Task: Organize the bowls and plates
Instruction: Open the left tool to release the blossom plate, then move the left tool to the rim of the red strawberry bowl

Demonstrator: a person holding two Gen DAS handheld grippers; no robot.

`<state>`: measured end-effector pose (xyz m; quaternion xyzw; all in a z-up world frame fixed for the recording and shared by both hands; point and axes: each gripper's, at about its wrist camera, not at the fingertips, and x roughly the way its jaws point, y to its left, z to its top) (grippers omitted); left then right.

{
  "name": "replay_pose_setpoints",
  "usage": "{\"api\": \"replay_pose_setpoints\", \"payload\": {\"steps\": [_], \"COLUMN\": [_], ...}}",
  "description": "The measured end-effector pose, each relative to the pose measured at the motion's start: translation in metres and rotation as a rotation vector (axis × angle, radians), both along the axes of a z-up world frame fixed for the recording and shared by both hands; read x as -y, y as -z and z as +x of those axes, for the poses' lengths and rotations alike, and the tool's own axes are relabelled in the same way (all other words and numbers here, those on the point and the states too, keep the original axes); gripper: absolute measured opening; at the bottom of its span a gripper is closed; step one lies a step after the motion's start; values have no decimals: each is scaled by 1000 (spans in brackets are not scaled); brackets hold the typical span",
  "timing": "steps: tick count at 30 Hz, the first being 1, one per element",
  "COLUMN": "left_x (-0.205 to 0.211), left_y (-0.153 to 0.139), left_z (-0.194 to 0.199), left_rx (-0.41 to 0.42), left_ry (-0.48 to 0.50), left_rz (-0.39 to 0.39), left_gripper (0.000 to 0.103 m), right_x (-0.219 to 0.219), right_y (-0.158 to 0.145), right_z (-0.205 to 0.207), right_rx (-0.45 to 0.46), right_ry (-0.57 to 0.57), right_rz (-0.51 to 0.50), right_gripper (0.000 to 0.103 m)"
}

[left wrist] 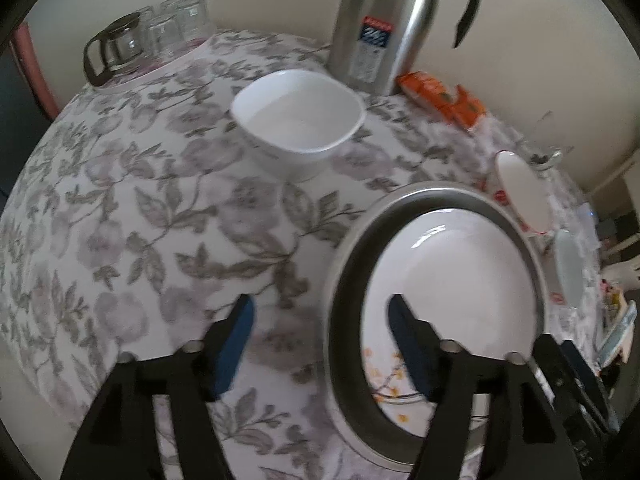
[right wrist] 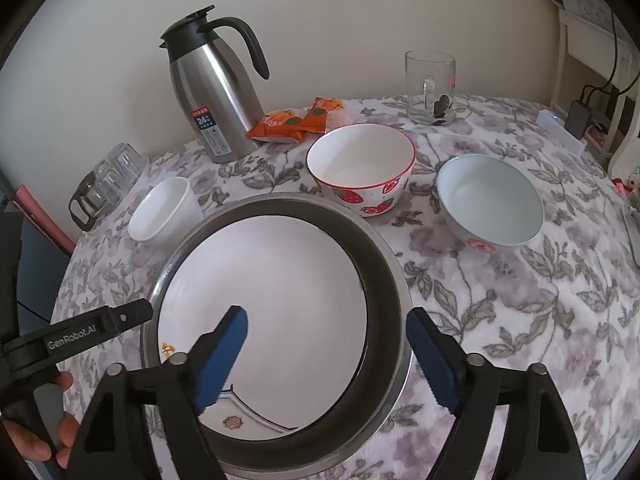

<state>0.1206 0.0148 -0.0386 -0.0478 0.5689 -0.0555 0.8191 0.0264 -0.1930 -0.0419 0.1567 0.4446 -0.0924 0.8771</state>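
From the left wrist camera, the left gripper (left wrist: 320, 344) hangs low over a table covered in a grey floral cloth (left wrist: 132, 216), its blue-padded fingers spread wide and holding nothing; the gap between them sits over the near left rim of a round metal basin (left wrist: 344, 280), one finger above the cloth and one above the basin. A white plate (left wrist: 460, 272) with a small yellow flower print lies flat inside that basin. Beyond it stands a white square bowl (left wrist: 298, 120), on its own on the cloth, with a steel thermos jug (left wrist: 380, 28) and orange snack packets (left wrist: 440, 98) behind, and upturned glasses (left wrist: 176, 24) at the far left. From the right wrist camera, the right gripper (right wrist: 326, 354) is also wide open and empty, straddling the near right rim of the same basin (right wrist: 394, 280), the plate (right wrist: 272, 280) visible below it; the left gripper (right wrist: 80, 334) shows at the left edge. Farther back, well apart from one another, sit the white square bowl (right wrist: 164, 212), a strawberry-patterned bowl (right wrist: 360, 168) and a pale bowl (right wrist: 490, 200) with a red mark, and a glass mug (right wrist: 430, 88) behind. As I judge it, the tidying is only partly done: the plate is in the basin, while three bowls are scattered and not yet gathered or stacked.
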Motion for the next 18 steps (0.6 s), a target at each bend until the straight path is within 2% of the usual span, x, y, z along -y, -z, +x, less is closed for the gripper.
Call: {"api": "replay_pose_setpoints", "payload": {"steps": [2, 4, 6, 10, 16, 18], "left_x": [-2, -4, -4, -6, -9, -9], "left_y": [3, 5, 6, 6, 5, 3], "left_z": [0, 1, 1, 3, 3, 3], "left_rx": [-7, -11, -11, -6, 4, 18], "left_ry": [-9, -15, -19, -31, -46, -51], "left_rz": [9, 20, 29, 30, 33, 34], "left_gripper": [78, 80, 87, 87, 90, 99], "right_x": [-1, -2, -3, -3, -2, -1], "right_y": [1, 2, 3, 4, 5, 5], "right_z": [1, 2, 2, 2, 2, 1], "right_rx": [-5, -7, -5, -8, -12, -6], "right_ry": [-6, -10, -13, -13, -8, -8], "right_rz": [3, 1, -2, -7, -7, -4], "right_gripper": [86, 94, 96, 103, 103, 103]}}
